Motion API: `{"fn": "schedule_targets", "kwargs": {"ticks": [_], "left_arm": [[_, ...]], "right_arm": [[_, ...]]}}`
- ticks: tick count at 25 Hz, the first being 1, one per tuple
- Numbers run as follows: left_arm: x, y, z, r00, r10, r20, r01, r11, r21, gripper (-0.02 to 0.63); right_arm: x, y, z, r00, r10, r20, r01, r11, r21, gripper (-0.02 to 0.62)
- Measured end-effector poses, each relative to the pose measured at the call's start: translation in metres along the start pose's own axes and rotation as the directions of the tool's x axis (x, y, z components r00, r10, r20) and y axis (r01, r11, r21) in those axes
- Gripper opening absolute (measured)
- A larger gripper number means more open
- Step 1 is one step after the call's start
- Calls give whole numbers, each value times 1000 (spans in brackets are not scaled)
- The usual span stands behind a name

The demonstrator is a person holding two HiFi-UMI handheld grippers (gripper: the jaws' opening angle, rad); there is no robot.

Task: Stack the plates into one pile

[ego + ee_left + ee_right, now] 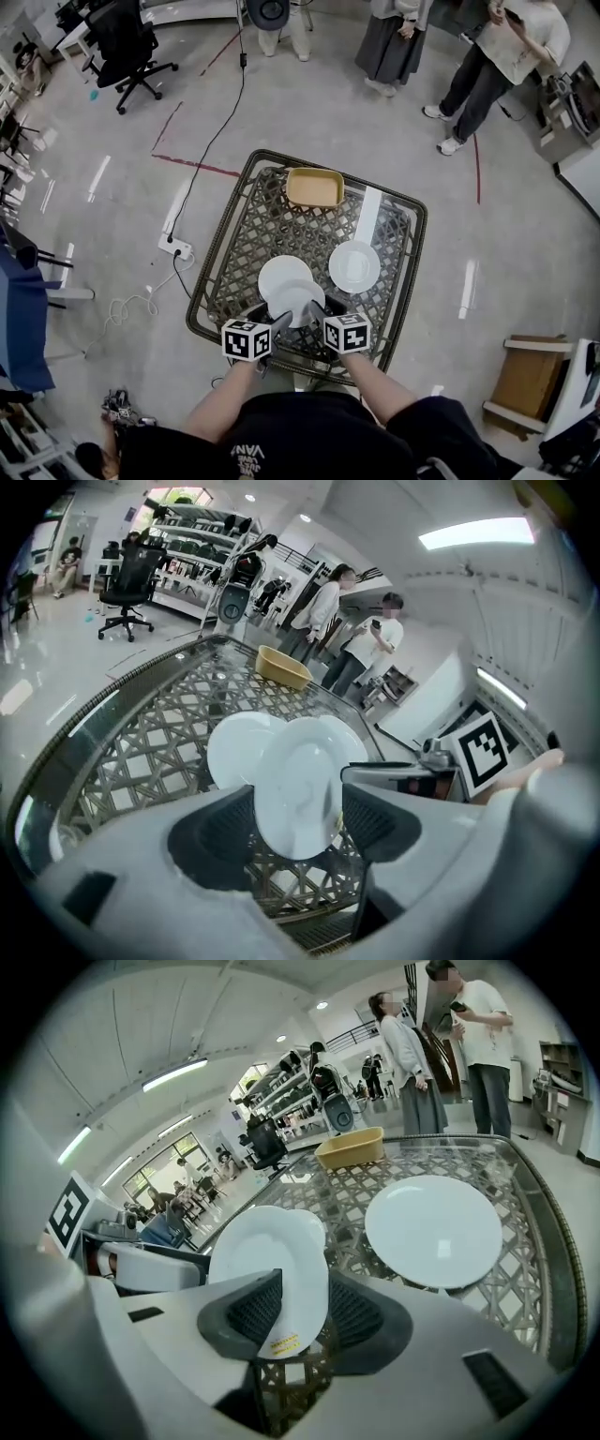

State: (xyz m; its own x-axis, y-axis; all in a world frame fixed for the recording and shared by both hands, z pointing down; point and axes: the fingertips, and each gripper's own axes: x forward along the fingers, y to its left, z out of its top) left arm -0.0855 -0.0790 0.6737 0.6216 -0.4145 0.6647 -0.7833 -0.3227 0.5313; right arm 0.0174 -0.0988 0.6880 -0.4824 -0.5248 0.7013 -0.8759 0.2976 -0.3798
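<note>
right gripper (305, 1309) clenched on the rim of a tilted white plate (267, 1251), well to the near side of the yellow tray (314, 187), the plate's lower edge hidden between the pads. left gripper (295, 817) spread wide around the same plate; pad contact hard to make out. the tilted plate partly covers a second plate (279, 272); a third plate (354, 266) lies near-right of the tray.

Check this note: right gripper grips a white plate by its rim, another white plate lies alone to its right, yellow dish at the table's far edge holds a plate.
Not quite. The yellow dish is empty, as the head view shows. The rest holds: the right gripper grips a white plate by its rim, and another plate lies alone to its right.
</note>
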Motion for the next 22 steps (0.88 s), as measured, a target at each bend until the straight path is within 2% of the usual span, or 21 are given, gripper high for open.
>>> {"fn": "schedule_targets", "kwargs": {"ticks": [9,16,22], "left_arm": [[14,46,36,999,27,-41,-26,999,27,296],[30,65,30,987,59,-150,-51,997,58,296],[34,66,29,983,80,-167,-66,994,84,314]], "right_arm": [[48,8,38,1000,-27,-8,27,1000,-16,153],[65,10,40,997,-52,-57,49,997,-58,185],[64,12,39,997,-48,-53,44,997,-65,207]]}}
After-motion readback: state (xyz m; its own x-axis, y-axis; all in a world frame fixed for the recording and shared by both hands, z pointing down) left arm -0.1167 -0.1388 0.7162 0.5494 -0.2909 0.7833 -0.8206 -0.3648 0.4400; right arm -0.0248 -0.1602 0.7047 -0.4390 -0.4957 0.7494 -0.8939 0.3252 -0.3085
